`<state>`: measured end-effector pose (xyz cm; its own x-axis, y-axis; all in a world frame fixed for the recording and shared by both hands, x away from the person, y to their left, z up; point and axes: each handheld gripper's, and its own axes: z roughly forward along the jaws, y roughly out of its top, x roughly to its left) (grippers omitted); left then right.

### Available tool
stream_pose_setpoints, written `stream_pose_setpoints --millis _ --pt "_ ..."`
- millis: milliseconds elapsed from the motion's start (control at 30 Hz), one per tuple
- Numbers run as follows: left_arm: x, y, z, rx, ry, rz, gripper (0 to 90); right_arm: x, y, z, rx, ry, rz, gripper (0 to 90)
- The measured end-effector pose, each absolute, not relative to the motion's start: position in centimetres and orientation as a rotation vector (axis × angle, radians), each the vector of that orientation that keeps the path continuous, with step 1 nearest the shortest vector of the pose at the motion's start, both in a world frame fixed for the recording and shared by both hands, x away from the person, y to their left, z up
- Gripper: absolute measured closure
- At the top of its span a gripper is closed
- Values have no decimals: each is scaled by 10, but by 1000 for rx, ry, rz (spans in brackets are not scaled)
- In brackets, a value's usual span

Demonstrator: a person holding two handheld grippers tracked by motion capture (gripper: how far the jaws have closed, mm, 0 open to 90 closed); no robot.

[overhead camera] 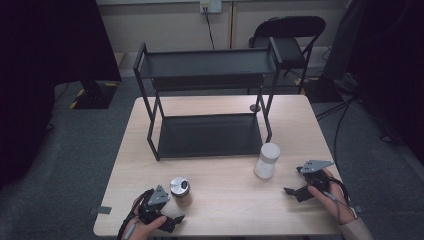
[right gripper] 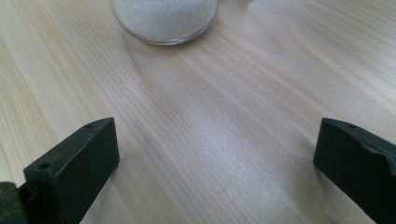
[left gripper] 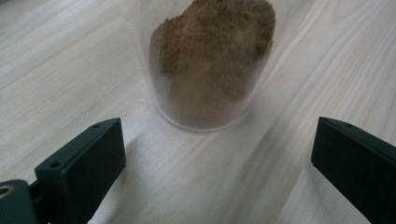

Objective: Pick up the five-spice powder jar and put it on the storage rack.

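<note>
A clear jar of brown powder (overhead camera: 180, 192) with a metal lid stands near the table's front left. My left gripper (overhead camera: 170, 212) sits just in front of it, open, and in the left gripper view the brown powder jar (left gripper: 212, 65) stands a short way ahead of the spread jaws, untouched. A taller jar of white powder (overhead camera: 266, 160) stands at the right of the table. My right gripper (overhead camera: 295, 186) is open to the right of it, and in the right gripper view the white powder jar (right gripper: 164, 19) is farther ahead, with bare wood between the jaws.
A black two-tier metal shelf rack (overhead camera: 207, 95) stands on the far half of the wooden table (overhead camera: 225, 200). A folding chair (overhead camera: 287, 37) and cables lie beyond the table on the grey floor.
</note>
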<state>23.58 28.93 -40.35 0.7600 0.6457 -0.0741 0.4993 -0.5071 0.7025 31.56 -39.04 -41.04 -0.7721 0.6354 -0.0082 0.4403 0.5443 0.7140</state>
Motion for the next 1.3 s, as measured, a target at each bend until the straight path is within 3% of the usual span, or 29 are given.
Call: stream_pose_setpoints --millis 800,1300 --pt "238 271 -411 2140 897 276 32 315 -390 -410 898 2517 1053 0" --pt "235 259 -415 2088 941 357 221 315 -390 -411 897 2516 1053 0"
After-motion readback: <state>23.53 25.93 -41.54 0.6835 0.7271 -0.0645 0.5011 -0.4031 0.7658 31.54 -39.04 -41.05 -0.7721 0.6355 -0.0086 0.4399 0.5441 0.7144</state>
